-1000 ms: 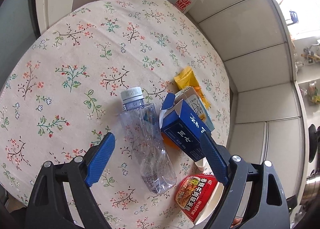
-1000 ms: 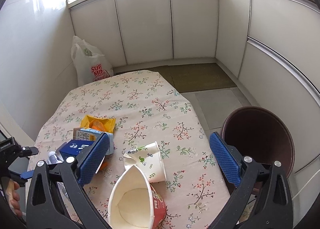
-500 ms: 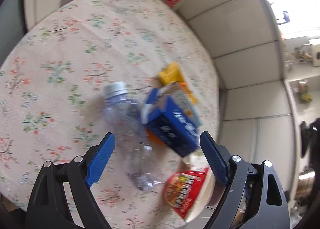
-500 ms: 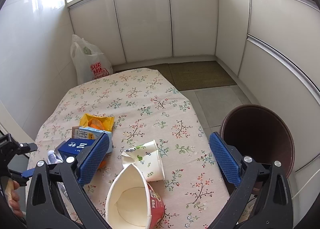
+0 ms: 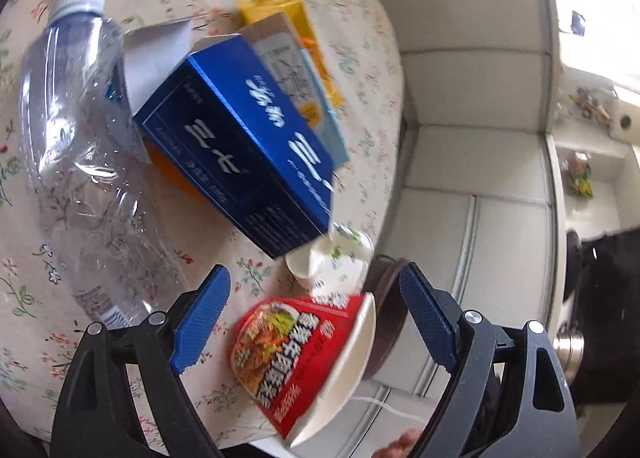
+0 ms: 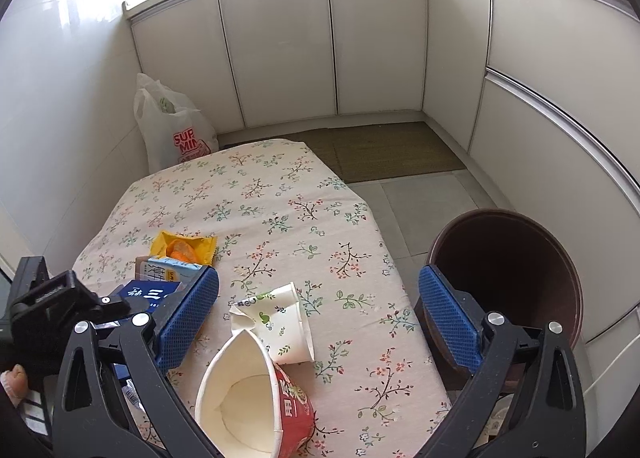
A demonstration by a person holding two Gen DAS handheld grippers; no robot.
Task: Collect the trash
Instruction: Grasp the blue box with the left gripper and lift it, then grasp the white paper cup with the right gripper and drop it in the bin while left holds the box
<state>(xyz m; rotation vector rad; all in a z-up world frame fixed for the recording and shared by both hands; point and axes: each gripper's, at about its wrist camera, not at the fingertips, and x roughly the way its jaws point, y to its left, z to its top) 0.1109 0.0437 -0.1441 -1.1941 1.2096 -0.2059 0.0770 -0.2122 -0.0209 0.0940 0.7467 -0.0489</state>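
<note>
Left gripper (image 5: 314, 322) wide, empty, just short of red noodle cup (image 5: 304, 358); straddle crushed wall. Right gripper (image 6: 320, 318) wide, empty, above cup; brown bin (image 6: 508, 278) beyond.

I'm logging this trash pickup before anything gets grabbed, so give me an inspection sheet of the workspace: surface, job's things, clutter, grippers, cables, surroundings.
Surface: floral tablecloth covers the table; far half bare.
Job's things: clear plastic bottle lying down; blue carton propped on a light blue carton and yellow snack wrapper; red noodle cup and white paper cup tipped over at the near edge.
Clutter: nothing seen.
Grippers: left gripper open above the noodle cup, holding nothing; right gripper open, holding nothing.
Cables: thin white cord on the floor below the table edge.
Surroundings: brown bin beside the table; white shopping bag against the wall; white cabinets; floor mat.
</note>
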